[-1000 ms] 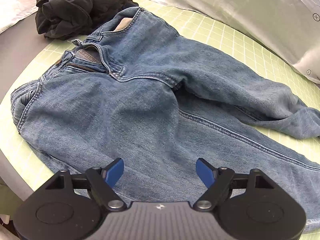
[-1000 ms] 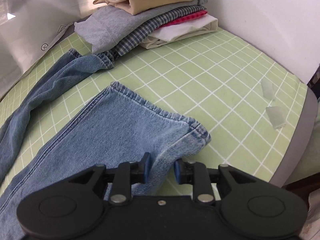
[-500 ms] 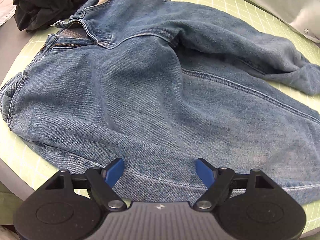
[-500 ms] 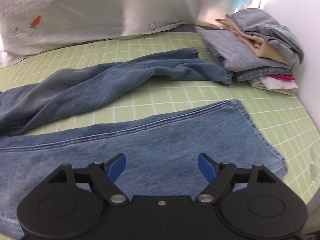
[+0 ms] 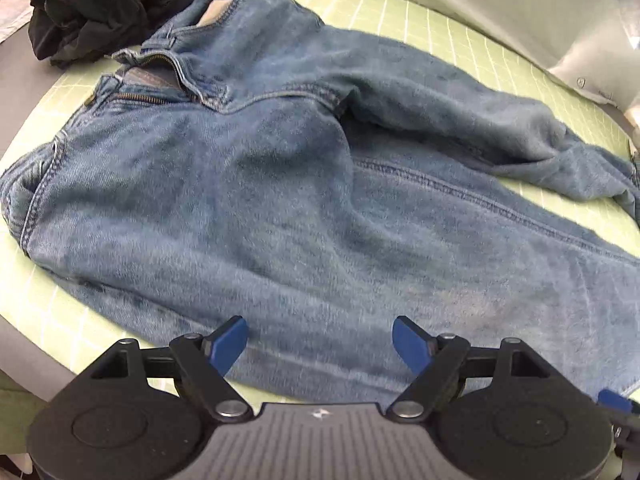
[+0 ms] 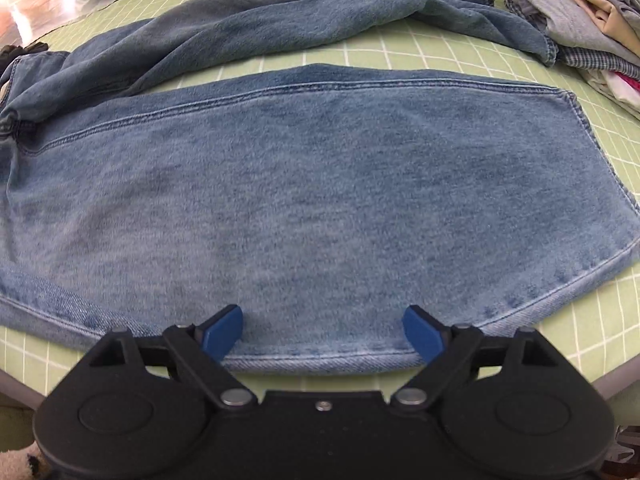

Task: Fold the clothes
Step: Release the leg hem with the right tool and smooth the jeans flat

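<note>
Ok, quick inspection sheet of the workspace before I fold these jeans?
Surface: green grid mat, mostly covered by denim.
Job's things: jeans spread out, fly open, near leg flat, far leg rumpled.
Clutter: black garment bunched by the waistband; folded clothes stack beyond the hems.
Grippers: left claw open over the thigh edge; right claw open over the near leg's edge.
Cables: nothing seen.
Surroundings: pale sheet behind the mat.
</note>
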